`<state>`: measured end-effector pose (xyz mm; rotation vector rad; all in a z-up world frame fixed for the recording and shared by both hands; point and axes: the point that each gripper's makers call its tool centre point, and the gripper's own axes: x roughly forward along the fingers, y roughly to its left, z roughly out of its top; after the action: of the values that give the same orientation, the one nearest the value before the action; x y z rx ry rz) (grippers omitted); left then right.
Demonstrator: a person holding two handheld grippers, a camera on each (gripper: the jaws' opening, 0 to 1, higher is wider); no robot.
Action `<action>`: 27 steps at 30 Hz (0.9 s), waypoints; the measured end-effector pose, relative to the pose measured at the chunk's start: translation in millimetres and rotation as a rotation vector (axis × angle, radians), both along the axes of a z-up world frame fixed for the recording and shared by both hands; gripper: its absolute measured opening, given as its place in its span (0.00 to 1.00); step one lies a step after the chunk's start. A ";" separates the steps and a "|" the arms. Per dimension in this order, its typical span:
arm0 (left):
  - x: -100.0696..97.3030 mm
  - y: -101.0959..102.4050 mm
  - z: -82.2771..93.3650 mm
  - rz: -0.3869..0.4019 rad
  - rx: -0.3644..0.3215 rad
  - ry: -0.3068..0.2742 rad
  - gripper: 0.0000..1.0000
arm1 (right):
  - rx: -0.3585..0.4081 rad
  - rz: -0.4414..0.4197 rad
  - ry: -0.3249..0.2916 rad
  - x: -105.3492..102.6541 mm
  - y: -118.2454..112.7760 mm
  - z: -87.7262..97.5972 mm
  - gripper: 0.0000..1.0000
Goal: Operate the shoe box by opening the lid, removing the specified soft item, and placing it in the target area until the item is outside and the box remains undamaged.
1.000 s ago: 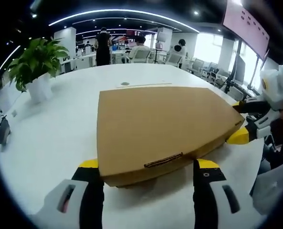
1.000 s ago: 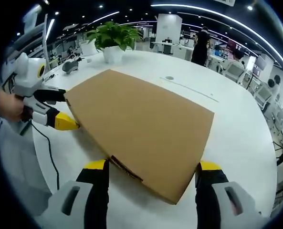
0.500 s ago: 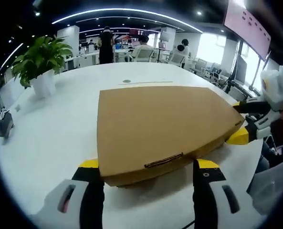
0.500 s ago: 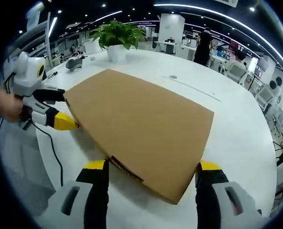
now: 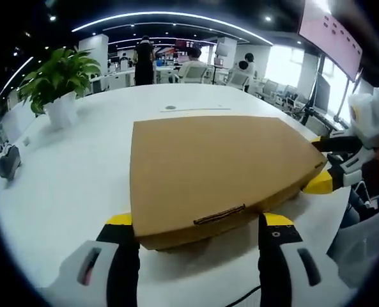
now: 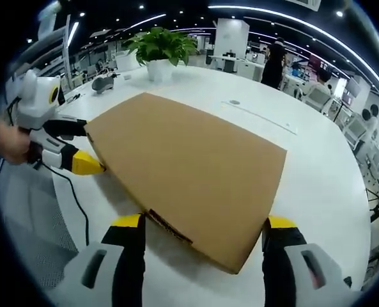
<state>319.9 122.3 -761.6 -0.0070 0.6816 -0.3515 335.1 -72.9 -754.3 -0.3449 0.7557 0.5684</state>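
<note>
nothing moved; both grippers (image 5: 199,224) (image 6: 203,225) open wide, straddling shoe box (image 5: 215,166) corners.

On the white table (image 5: 80,166), a potted plant (image 5: 55,80) stands near its far edge with a dark rounded object (image 5: 9,162) lying beside it, while people (image 5: 144,61) and office chairs (image 5: 237,78) crowd the room beyond.

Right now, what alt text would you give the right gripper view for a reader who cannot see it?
A closed brown box lies on a white table, its near corner between the right gripper's open yellow-tipped fingers. The left gripper, held by a hand, touches the box's left corner; a potted plant stands behind.
</note>
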 end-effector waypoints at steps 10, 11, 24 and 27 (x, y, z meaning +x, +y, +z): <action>-1.2 0.3 -0.3 0.005 0.002 0.008 0.76 | -0.007 0.000 0.013 -0.6 0.1 -0.8 0.73; -2.7 0.4 -0.3 0.007 0.003 0.011 0.76 | -0.007 0.002 0.013 -1.1 0.3 -1.2 0.73; -7.9 7.9 -2.7 -0.024 0.060 0.022 0.68 | -0.017 0.002 0.034 -5.1 2.7 -0.9 0.73; -8.2 8.2 -2.4 -0.026 0.059 0.022 0.68 | -0.019 0.000 0.037 -5.8 3.3 -0.5 0.73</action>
<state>311.7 130.6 -764.0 0.0542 0.7144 -0.3564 329.3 -69.6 -754.8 -0.3531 0.7976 0.5694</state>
